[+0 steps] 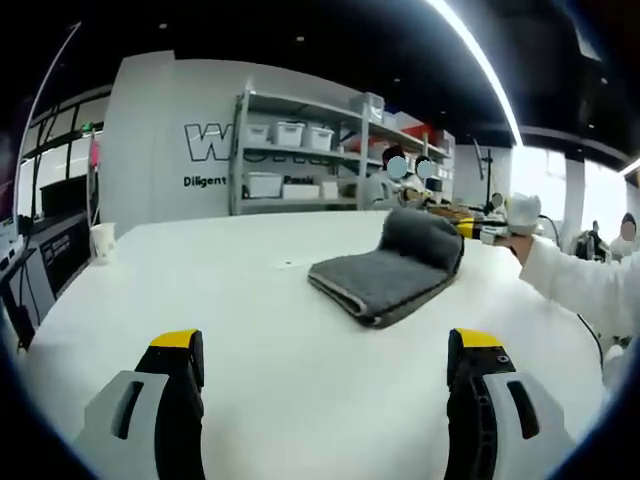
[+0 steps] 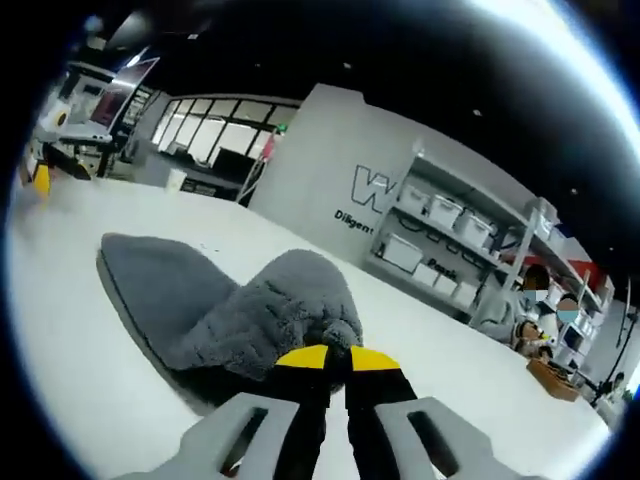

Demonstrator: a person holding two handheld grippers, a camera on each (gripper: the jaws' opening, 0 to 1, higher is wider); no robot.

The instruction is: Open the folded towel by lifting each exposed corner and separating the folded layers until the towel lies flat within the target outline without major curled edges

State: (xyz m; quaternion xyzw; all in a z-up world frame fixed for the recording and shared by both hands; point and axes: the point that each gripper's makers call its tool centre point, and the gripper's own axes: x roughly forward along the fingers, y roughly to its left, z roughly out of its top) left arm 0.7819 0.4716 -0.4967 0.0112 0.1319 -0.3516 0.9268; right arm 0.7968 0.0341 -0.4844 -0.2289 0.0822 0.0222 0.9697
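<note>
A grey folded towel (image 1: 392,272) lies on the white table (image 1: 250,300) ahead of my left gripper (image 1: 328,352), whose yellow-tipped jaws stand wide open and apart from the cloth. At the towel's far right a layer is lifted into a hump, held by the right gripper (image 1: 515,222) in a person's hand with a white sleeve (image 1: 580,285). In the right gripper view the towel (image 2: 200,305) spreads left, and my right gripper (image 2: 337,358) is shut on a bunched corner of it, raised above the flat part.
A paper cup (image 1: 102,243) stands at the table's far left edge. Metal shelves (image 1: 300,160) with white bins rise behind the table, and people sit at the far right. Dark equipment (image 1: 45,262) stands beside the table's left edge.
</note>
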